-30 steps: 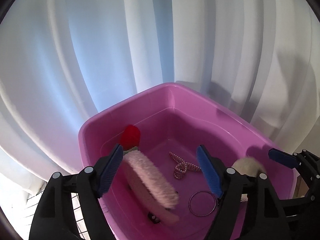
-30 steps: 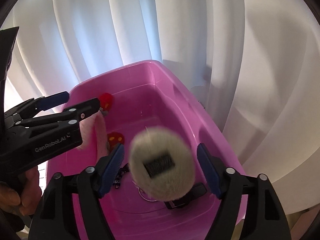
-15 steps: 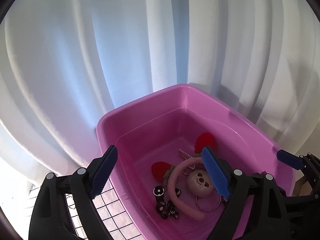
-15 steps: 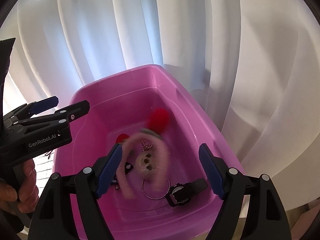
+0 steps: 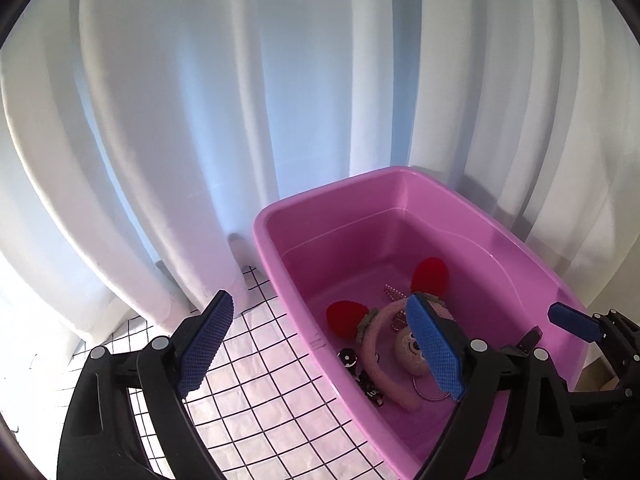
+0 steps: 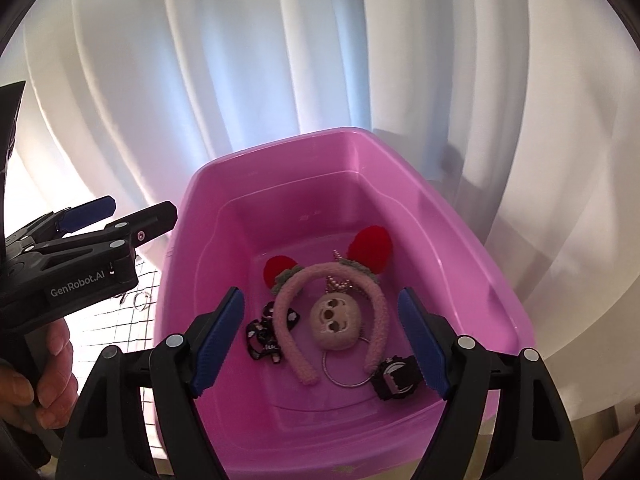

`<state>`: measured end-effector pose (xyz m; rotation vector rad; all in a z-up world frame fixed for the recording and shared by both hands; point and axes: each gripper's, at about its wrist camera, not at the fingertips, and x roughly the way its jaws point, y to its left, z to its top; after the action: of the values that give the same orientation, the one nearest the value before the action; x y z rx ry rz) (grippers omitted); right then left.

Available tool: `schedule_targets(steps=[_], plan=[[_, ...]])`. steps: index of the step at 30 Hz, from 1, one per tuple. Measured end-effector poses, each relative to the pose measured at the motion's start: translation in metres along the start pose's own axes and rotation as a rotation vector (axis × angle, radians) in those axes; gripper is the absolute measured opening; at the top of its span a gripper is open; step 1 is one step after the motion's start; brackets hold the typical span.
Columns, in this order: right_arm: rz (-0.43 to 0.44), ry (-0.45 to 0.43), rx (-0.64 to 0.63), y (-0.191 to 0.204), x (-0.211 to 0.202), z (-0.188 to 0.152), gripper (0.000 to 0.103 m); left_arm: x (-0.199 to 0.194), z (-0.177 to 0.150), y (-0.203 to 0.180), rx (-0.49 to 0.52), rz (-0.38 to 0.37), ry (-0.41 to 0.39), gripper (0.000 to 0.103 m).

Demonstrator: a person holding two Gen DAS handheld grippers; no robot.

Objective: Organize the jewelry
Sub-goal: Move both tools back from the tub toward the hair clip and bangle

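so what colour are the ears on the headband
Red ears on the pink headband, clearest in the right wrist view.

Surface: white cloth (image 5: 256,364) with a thin black grid, lit pinkish near the tub. Pink plastic tub (image 5: 276,264) stands directly on it, rectangular with rounded corners, open top, far side close against a white curtain (image 5: 200,120) whose folds come down to the cloth's far edge. In the right wrist view the cloth (image 6: 120,328) shows to the left of the tub (image 6: 176,280), and a small metal ring (image 6: 140,300) lies on it just beside the tub's left wall, with another small item next to it too blurred to identify.
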<state>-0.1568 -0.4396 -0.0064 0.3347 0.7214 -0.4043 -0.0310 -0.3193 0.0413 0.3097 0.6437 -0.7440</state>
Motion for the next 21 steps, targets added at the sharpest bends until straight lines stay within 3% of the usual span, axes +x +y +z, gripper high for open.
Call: schedule_targets(steps=[8,21], plan=[[0.043,-0.003,-0.047,0.039,0.000,-0.001,0.075,-0.019,-0.015,0.041,-0.062,0.040,-0.002,0.087],[0.159,-0.016,-0.198,0.132,0.002,-0.001,0.075,-0.054,-0.064,0.143,-0.204,0.137,0.017,0.092]])
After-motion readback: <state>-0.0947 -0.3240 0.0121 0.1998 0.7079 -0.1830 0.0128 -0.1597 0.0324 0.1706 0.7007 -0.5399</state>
